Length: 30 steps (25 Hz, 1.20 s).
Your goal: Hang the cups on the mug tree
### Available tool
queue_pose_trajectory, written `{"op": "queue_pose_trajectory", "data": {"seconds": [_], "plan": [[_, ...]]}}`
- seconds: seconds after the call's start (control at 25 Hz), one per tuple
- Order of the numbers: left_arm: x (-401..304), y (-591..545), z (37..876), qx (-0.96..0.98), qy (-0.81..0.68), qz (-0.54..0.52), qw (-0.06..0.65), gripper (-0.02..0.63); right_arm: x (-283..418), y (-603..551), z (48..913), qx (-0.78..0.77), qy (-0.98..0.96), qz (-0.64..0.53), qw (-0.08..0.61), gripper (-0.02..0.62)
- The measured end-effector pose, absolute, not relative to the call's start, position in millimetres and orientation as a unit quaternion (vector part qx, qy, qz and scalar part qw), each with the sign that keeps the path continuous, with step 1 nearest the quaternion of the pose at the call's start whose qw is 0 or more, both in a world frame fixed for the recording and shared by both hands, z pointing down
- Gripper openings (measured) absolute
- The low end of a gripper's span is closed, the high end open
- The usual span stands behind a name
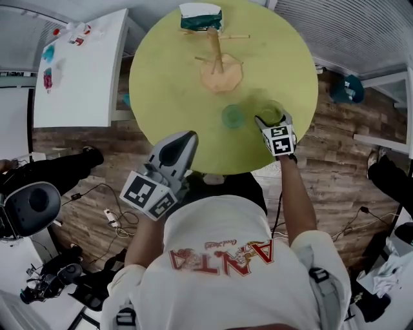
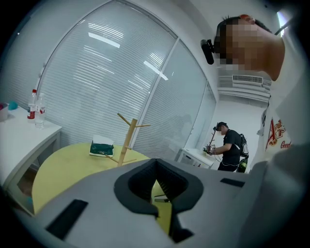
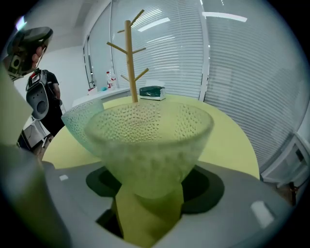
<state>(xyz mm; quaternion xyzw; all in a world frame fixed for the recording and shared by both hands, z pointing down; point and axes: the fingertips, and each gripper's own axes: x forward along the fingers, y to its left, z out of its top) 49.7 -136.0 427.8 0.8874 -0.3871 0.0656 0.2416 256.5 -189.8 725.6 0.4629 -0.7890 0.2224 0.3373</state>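
Yellow table (image 1: 168, 77) holds mug tree (image 1: 220, 72), green box (image 1: 201, 19), green cup (image 1: 233, 116), paler cup (image 1: 271, 115).

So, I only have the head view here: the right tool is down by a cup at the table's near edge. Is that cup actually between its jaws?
Observer: Yes. In the right gripper view, the dimpled clear cup stands between the jaws of the right tool, which don't seem to be pressing on it.
Operator: And the mug tree, anything hung on it?
Observer: Nothing. From the side, the mug tree shows upward-slanting pegs, all bare.
Operator: Left tool?
Observer: In its own view, the left tool has its jaws together, with nothing held.
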Motion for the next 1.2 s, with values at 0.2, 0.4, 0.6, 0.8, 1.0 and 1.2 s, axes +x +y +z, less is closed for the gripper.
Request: {"op": "queue_pose_trajectory", "data": {"seconds": [0.2, 0.4, 0.6, 0.8, 1.0, 1.2], "plan": [[43, -137, 431, 0.886, -0.388, 0.062, 0.247, 0.009, 254, -195, 716, 0.468, -0.789, 0.216, 0.334, 0.331], [36, -134, 431, 0.886, -0.387, 0.058, 0.250, 0.009, 259, -201, 708, 0.477, -0.786, 0.190, 0.345, 0.328], [24, -131, 430, 0.883, -0.391, 0.051, 0.253, 0.009, 249, -223, 671, 0.440, -0.792, 0.108, 0.409, 0.327], [9, -129, 428, 0.880, -0.400, 0.040, 0.254, 0.009, 245, -266, 630, 0.404, -0.780, 0.002, 0.479, 0.327], [-3, -127, 427, 0.876, -0.408, 0.026, 0.257, 0.009, 238, -298, 619, 0.365, -0.755, -0.057, 0.542, 0.327], [-20, -129, 430, 0.867, -0.423, 0.019, 0.261, 0.009, 220, -319, 631, 0.308, -0.726, -0.109, 0.606, 0.327]]}}
